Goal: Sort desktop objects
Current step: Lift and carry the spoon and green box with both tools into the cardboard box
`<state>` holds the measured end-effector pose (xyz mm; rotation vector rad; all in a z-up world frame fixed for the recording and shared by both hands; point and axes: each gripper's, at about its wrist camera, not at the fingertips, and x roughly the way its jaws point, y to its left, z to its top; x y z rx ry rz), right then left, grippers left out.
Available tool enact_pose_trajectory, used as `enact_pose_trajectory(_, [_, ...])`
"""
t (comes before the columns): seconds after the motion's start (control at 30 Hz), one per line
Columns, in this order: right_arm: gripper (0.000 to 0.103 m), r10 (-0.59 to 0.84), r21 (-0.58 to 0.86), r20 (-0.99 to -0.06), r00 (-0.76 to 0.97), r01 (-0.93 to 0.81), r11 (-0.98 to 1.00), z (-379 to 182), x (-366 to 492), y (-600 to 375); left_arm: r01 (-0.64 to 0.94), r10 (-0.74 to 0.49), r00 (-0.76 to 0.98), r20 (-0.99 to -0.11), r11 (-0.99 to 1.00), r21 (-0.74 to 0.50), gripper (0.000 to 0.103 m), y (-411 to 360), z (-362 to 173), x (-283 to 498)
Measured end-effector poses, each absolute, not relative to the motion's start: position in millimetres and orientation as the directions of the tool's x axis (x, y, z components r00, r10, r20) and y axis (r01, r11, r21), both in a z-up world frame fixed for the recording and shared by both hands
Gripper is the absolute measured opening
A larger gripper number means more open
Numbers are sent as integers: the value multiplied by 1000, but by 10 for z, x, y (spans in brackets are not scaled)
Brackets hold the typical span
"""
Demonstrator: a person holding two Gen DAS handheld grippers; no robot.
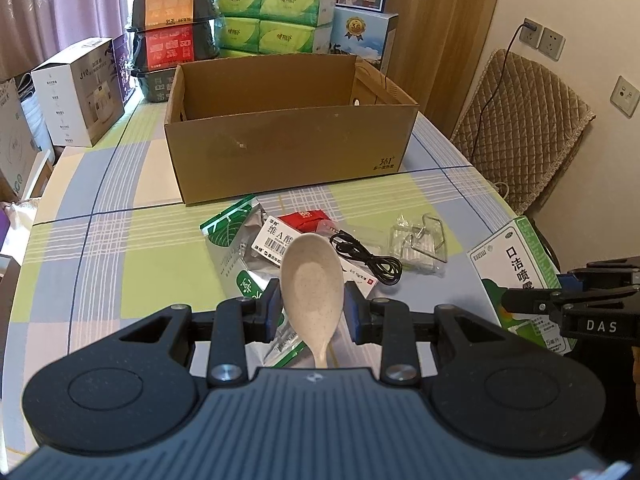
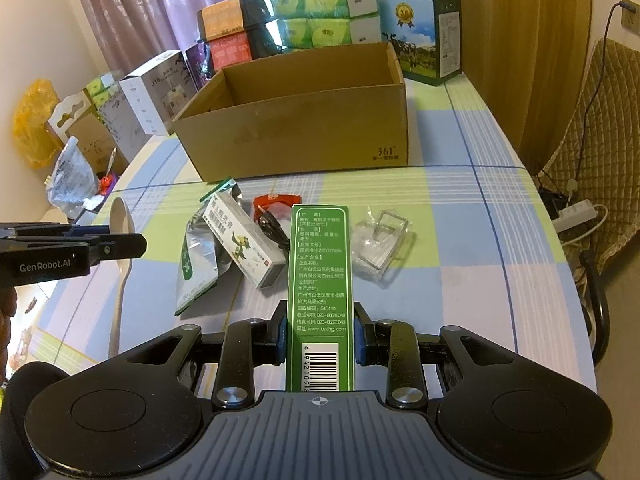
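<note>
A beige spoon is clamped by the left gripper at lower centre, while a green medicine box is clamped by the right gripper.

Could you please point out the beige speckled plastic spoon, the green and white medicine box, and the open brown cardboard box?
beige speckled plastic spoon [image 1: 310,280], left wrist view, on its bowl.
green and white medicine box [image 2: 320,272], right wrist view, on its green printed side.
open brown cardboard box [image 1: 288,148], left wrist view, on its front wall.

The open cardboard box stands at centre frame on the bench. Below it lies a cluster: foil pouch, cable right of it, clear hook pack further right.
</note>
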<state>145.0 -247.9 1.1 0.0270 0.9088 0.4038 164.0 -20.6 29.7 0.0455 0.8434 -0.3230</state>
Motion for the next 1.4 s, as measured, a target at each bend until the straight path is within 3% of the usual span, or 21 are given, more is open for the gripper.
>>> enact_pose_trajectory(0.6, [27,370,153,-741,560,-396,906,175,1914,-2368,309,-276,612,-741,946,-98,27,-178,412,2174])
enact_pose_trajectory(1.1, [27,396,83,-667,630,-466,881,787,3230,-2046,334,-281,654,-702,940,-66,27,-187,927,3419])
enact_pose_trajectory(1.4, [27,392,89,-650,651,-446,890,827,4047,-1801,315,-286,665,-690,945,-88,27,-306,984,4204])
